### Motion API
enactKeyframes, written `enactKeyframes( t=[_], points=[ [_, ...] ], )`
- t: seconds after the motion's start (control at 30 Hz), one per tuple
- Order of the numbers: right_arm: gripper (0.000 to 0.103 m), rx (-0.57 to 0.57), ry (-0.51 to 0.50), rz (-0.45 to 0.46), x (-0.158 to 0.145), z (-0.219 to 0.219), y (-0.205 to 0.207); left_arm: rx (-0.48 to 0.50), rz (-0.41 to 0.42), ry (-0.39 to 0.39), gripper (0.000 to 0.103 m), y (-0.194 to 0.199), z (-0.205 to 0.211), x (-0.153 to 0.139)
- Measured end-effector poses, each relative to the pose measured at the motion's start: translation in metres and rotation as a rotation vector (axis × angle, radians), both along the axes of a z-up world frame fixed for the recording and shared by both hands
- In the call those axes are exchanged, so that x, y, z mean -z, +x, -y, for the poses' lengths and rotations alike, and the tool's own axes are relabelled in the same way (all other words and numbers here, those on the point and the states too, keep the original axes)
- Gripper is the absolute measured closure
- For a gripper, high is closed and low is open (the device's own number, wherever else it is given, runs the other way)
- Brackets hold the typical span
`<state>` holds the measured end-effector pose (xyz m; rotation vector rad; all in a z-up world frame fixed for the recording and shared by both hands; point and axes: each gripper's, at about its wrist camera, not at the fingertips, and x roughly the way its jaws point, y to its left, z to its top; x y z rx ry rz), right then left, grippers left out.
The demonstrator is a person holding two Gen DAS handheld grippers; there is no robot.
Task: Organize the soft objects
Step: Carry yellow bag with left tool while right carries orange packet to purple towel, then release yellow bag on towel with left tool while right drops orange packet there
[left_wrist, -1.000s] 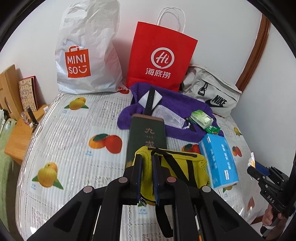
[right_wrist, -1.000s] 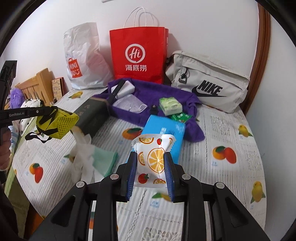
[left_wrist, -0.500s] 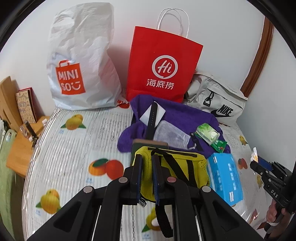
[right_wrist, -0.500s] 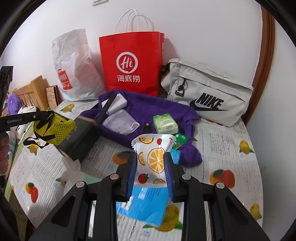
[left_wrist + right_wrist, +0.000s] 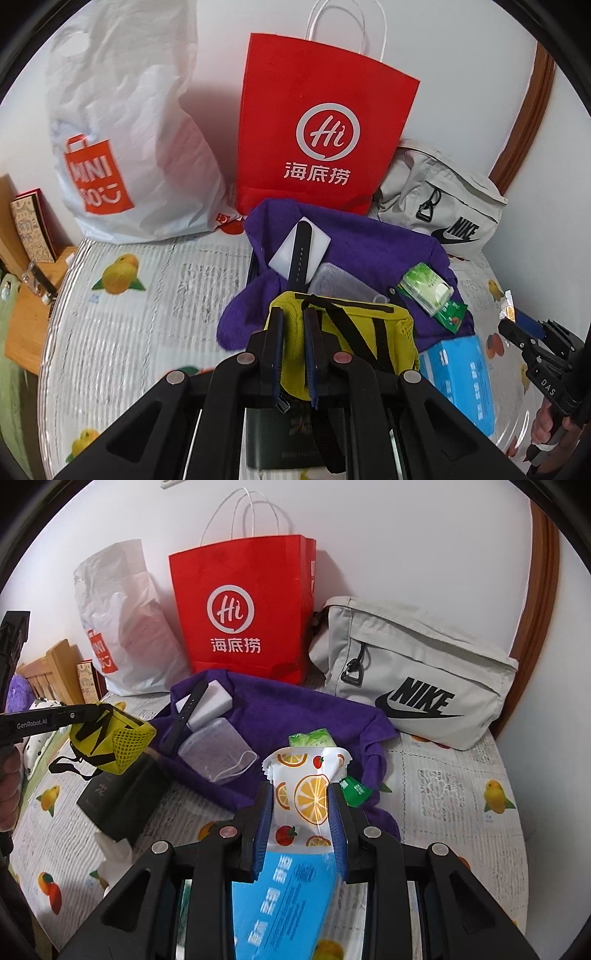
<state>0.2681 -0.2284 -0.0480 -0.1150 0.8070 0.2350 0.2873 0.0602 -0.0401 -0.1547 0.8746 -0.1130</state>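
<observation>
So the left gripper (image 5: 293,345) has its jaws pinched tight on the rim of a yellow mesh pouch (image 5: 354,332), held up over the purple towel (image 5: 369,240). The right gripper (image 5: 301,823) has its jaws clamping a fruit-print packet (image 5: 306,794) between them, above the blue tissue pack (image 5: 284,904) on the surface (image 5: 461,812).

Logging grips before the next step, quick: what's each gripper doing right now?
Left gripper: jaws shut on the yellow mesh pouch.
Right gripper: jaws shut on the fruit-print packet.
</observation>
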Motion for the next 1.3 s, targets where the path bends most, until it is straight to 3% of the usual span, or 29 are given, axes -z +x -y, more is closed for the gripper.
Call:
enactKeyframes(
  t=[0.57, 0.87, 1.07, 1.3],
  points=[
    [0.073, 0.047, -0.043, -0.079, 0.036, 0.009, 0.08, 0.035, -0.048, 0.002, 0.092, 0.07, 0.019, 0.02],
    [0.072, 0.051, -0.047, -0.136, 0.055, 0.015, 0.097, 0.072, -0.093, 0.002, 0.092, 0.093, 0.041, 0.039],
    [0.067, 0.053, -0.029, -0.153, 0.062, 0.017, 0.103, 0.084, -0.119, 0.016, 0.092, 0.106, 0.056, 0.05],
    [0.054, 0.039, -0.014, -0.161, 0.064, 0.016, 0.102, 0.07, -0.122, 0.059, 0.092, 0.124, 0.067, 0.056]
  ],
)
